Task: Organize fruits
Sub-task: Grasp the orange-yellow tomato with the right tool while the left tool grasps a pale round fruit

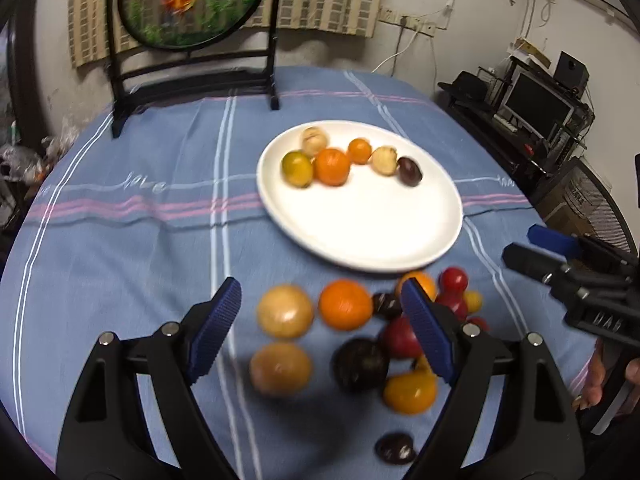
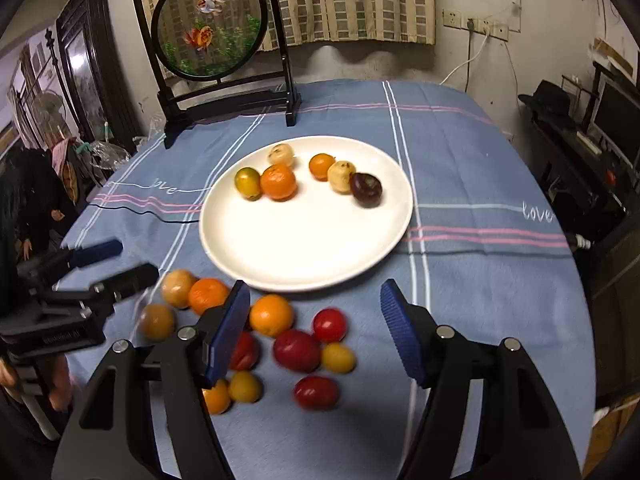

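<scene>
Both hand-held grippers hover empty over the loose fruit. The left gripper (image 1: 320, 332), at the bottom of its own view, has its ribbed blue pads spread wide with nothing pressed between them. The right gripper (image 2: 312, 332) stands moderately open and also holds nothing.

The round white ceramic plate (image 1: 360, 236) sits at the centre of the blue striped tablecloth (image 1: 120, 240) and already carries six pieces along its far side, among them a bright orange tangerine (image 1: 331, 166) and a dark purple plum-like fruit (image 1: 409, 171). The near half of the plate is bare.

The unsorted pile lies below the plate's near rim — a round orange (image 1: 345, 304), a pale yellow-brown round fruit (image 1: 285, 311) and a glossy red tomato-like fruit (image 2: 297, 350) among others, several touching.

The next pick probably goes best on an outlying piece — the pale fruit at lower centre-left of the left view is free on its left side. Bring the pads down on either side of its widest part, close gently, lift straight up so neighbours do not roll, and set it on the bare half of the plate.
</scene>
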A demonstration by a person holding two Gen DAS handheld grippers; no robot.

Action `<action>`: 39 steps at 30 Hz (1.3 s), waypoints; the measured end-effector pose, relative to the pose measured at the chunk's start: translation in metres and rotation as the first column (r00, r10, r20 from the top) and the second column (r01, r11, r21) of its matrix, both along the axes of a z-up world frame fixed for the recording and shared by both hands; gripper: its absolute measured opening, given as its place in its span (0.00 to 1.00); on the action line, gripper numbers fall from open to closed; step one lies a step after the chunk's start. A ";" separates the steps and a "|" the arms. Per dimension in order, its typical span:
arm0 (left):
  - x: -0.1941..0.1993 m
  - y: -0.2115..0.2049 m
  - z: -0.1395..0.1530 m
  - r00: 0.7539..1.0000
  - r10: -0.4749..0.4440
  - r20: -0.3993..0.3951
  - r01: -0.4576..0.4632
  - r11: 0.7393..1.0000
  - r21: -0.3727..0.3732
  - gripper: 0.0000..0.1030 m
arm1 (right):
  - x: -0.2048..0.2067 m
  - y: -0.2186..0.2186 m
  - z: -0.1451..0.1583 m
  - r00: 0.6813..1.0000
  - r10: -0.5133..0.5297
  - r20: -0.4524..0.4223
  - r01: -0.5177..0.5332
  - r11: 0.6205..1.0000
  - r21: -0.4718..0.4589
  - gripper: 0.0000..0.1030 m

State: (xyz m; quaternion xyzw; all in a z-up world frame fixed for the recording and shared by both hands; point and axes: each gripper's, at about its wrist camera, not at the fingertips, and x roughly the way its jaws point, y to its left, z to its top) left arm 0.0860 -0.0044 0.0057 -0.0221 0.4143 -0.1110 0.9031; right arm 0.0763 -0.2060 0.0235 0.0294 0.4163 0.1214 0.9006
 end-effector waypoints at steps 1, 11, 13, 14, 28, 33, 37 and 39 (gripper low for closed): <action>-0.003 0.003 0.000 1.000 0.007 0.000 -0.007 1.000 0.002 0.81 | -0.003 0.001 0.000 1.000 -0.003 0.001 0.003 1.000 0.001 0.66; -0.028 0.040 -0.012 0.996 0.088 -0.013 -0.088 0.996 -0.006 0.81 | -0.046 0.041 -0.022 0.991 0.110 -0.071 -0.111 0.994 -0.005 0.66; -0.031 0.047 -0.017 0.995 0.098 -0.023 -0.098 0.995 -0.009 0.81 | -0.052 0.055 -0.036 0.980 0.162 -0.119 -0.163 0.987 0.003 0.66; -0.032 0.050 -0.020 0.994 0.104 -0.027 -0.104 0.994 -0.011 0.81 | -0.054 0.064 -0.044 0.972 0.186 -0.142 -0.186 0.982 0.011 0.66; -0.044 0.089 -0.037 0.989 0.135 -0.065 -0.139 0.989 -0.059 0.81 | -0.047 0.096 -0.075 0.964 0.188 -0.189 -0.203 0.977 -0.059 0.45; -0.045 0.078 -0.044 0.993 0.083 -0.081 -0.087 0.995 -0.045 0.81 | -0.034 0.101 -0.089 0.961 0.179 -0.213 -0.195 0.979 -0.058 0.39; -0.041 0.065 -0.053 0.994 0.052 -0.097 -0.054 0.998 -0.024 0.81 | -0.046 0.090 -0.074 0.966 0.177 -0.187 -0.185 0.982 -0.027 0.39; -0.036 0.058 -0.058 0.994 0.033 -0.102 -0.036 0.999 -0.022 0.81 | -0.054 0.081 -0.062 0.976 0.155 -0.151 -0.162 0.986 -0.035 0.39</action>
